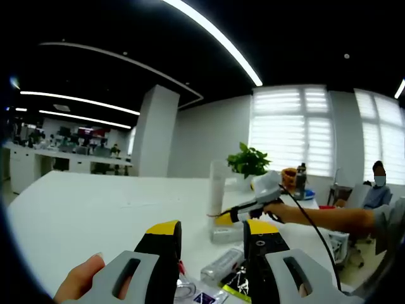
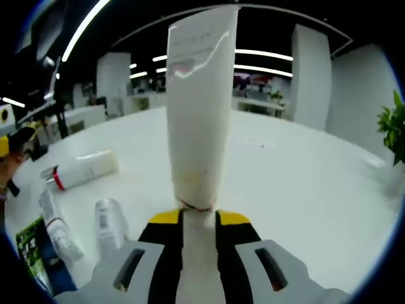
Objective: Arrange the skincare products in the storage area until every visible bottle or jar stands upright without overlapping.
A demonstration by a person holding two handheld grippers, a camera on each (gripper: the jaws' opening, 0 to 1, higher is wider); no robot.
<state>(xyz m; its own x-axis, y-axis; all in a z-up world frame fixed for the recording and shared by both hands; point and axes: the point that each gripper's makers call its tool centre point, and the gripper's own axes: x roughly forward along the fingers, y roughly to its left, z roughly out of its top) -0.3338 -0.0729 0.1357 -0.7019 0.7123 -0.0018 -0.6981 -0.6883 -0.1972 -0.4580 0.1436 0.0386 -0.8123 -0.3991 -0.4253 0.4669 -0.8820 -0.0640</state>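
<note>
My right gripper (image 2: 198, 218) is shut on the lower end of a tall white tube (image 2: 197, 107) and holds it upright over the white table (image 2: 297, 190). In the left gripper view that tube (image 1: 217, 187) stands by the right gripper (image 1: 223, 219), which reaches in from the right. My left gripper (image 1: 212, 244) is open with nothing between its jaws. Below it lie a clear bottle (image 1: 221, 264) and a small clear jar-like piece (image 1: 226, 235). In the right gripper view a white tube with a red band (image 2: 79, 170) and a clear bottle (image 2: 108, 218) lie flat at the left.
Another slim bottle (image 2: 56, 233) and a green packet (image 2: 28, 244) lie at the table's near left edge. The left gripper (image 2: 19, 142) shows at the far left. A potted plant (image 1: 248, 159) stands at the table's far side, and a person (image 1: 378, 190) sits beyond.
</note>
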